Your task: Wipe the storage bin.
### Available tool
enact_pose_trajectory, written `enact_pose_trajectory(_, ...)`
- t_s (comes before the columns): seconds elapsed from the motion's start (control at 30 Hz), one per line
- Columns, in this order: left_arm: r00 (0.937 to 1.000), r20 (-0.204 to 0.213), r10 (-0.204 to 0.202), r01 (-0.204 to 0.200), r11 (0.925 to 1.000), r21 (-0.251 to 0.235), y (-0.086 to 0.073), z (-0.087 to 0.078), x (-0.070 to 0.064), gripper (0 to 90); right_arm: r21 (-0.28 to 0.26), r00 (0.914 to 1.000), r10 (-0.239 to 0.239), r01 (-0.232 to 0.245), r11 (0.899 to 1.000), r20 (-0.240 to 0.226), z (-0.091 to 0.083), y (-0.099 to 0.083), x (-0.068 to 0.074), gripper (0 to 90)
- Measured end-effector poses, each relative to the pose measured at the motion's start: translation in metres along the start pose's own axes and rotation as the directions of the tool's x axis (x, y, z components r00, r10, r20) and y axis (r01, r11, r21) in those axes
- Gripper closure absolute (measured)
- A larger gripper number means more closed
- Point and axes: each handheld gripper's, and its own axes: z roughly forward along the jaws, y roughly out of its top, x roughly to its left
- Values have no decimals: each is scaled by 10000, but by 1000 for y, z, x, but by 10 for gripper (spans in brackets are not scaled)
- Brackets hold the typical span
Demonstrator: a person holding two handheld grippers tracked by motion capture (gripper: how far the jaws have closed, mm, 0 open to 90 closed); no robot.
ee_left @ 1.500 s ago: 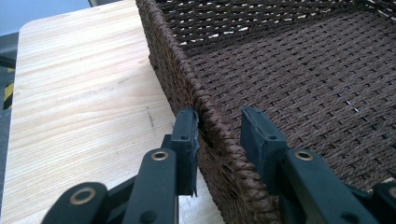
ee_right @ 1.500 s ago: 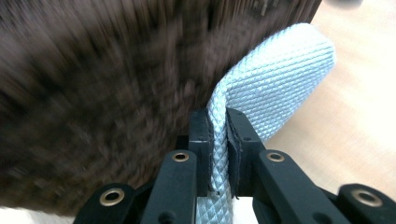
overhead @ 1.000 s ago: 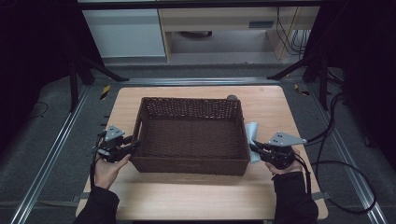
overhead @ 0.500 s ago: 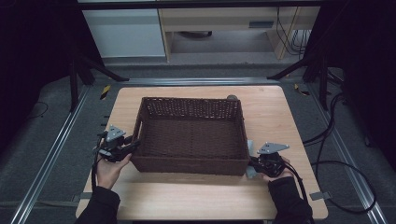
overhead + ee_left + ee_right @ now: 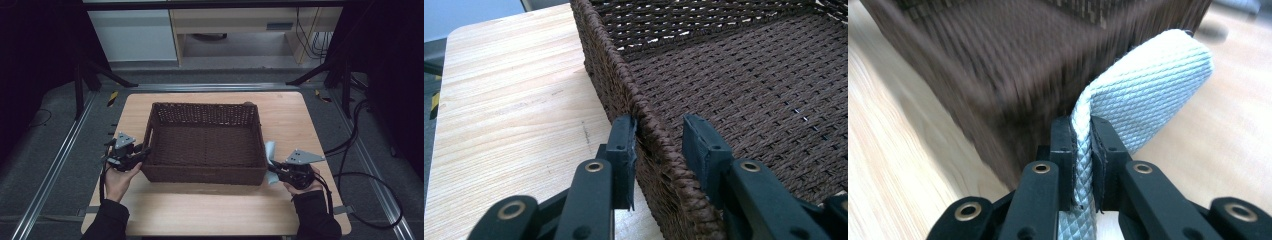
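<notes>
Straddling the left wall of the dark brown woven wicker basket [image 5: 744,75], left gripper [image 5: 659,145] jaws stand apart. Right gripper [image 5: 1082,145] pinches a pale grey quilted cloth [image 5: 1143,95] just beside the basket's right wall.

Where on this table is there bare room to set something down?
Bare wood spans the table strip between the basket and the near edge, and beyond the basket's far wall. The basket's floor is bare. Crowded: its sides, where the left gripper and the right gripper with its grey cloth work.
</notes>
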Motion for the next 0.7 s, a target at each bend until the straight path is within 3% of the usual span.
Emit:
enact_pose_trajectory(0.17, 10000, 2, 7, -7, 10000, 1, 0, 0, 0, 659, 911, 9998, 196, -190, 9957, -56, 14, -16, -2, 822)
enact_pose_trajectory(0.37, 10000, 17, -18, 18, 10000, 6, 0, 0, 0, 658, 1422, 9988, 476, -455, 9888, -111, 18, -28, -1, 822)
enact_pose_trajectory(0.47, 10000, 28, -11, 11, 10000, -1, 0, 0, 0, 657, 861, 9993, 367, -355, 9957, -116, 9, -20, 0, 822)
enact_pose_trajectory(0.53, 10000, 58, -17, 17, 10000, 6, 0, 0, 1, 655, 50, 9997, 220, -220, 9997, -50, -4, -10, 2, 822)
enact_pose_trajectory(0.7, 9998, 147, -125, 124, 9999, 64, 0, 0, 2, 650, -989, 9998, -219, 222, 9949, 33, -26, 5, 9, 822)
